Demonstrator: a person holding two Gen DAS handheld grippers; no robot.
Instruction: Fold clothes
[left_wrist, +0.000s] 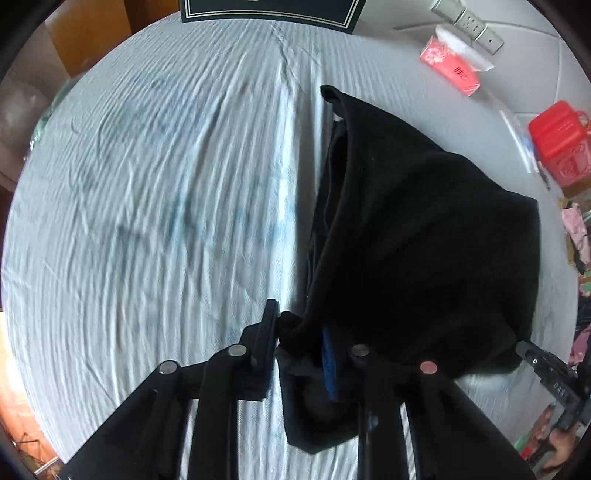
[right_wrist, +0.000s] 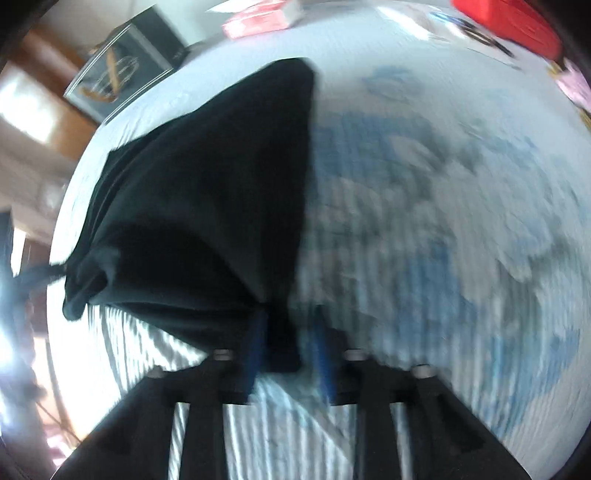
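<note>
A black garment (left_wrist: 417, 236) hangs over the pale striped bedsheet (left_wrist: 155, 206), held up by both grippers. My left gripper (left_wrist: 299, 332) is shut on its near left corner, with cloth bunched between the fingers. In the right wrist view the black garment (right_wrist: 207, 199) hangs at the left. My right gripper (right_wrist: 288, 343) holds its lower right corner between blue pads (right_wrist: 255, 350); this view is blurred. The right gripper also shows in the left wrist view (left_wrist: 524, 350) at the garment's far right corner.
A red container (left_wrist: 557, 129), a pink tissue pack (left_wrist: 450, 70) and a white power strip (left_wrist: 472, 22) lie at the far right of the bed. A dark framed box (left_wrist: 269, 14) stands at the far edge. Clutter lies along the right side.
</note>
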